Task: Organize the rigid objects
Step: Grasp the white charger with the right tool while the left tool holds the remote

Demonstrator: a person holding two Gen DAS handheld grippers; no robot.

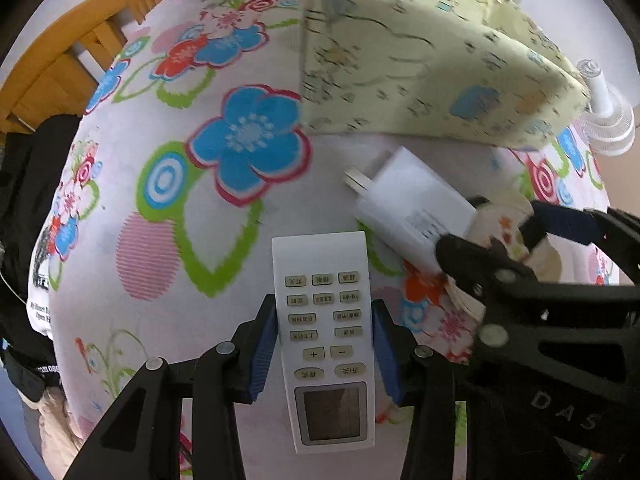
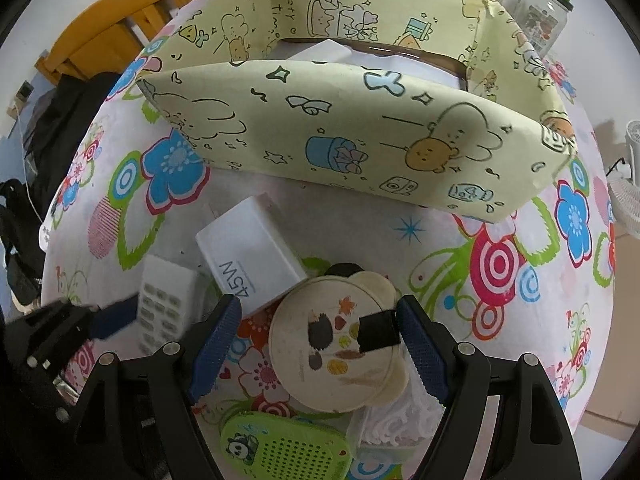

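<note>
Right now my left tongs (image 1: 326, 354) are closed onto the white remote (image 1: 326, 332), one blue pad on each long side about midway down its body. Its long axis runs straight out along the fingers, blank end forward, display end back toward me.

My right tongs (image 2: 318, 344) stand wide apart around the round cream case (image 2: 334, 340) with the leaf pattern. The right pad looks to be against the black tab at the case's edge, while the left pad is clear of it. I judge nothing is gripped there yet.

Just beyond the left tongs and a little to the right lies the white 45W charger (image 2: 250, 258), prongs pointing away, touching the round case. Nearer me, under the right tongs, sit a green speaker-like gadget (image 2: 286, 452) and something white and ridged that I cannot identify.

Ahead of both tongs stands the pale yellow cartoon-printed box (image 2: 360, 140) on the flowered bench (image 2: 500, 264), its near wall facing me. It is open on top; inside I can see something flat and white, though what it is I cannot tell. The box lies straight along the remote's axis, so I reckon the remote must rise over that near wall to go in.
</note>
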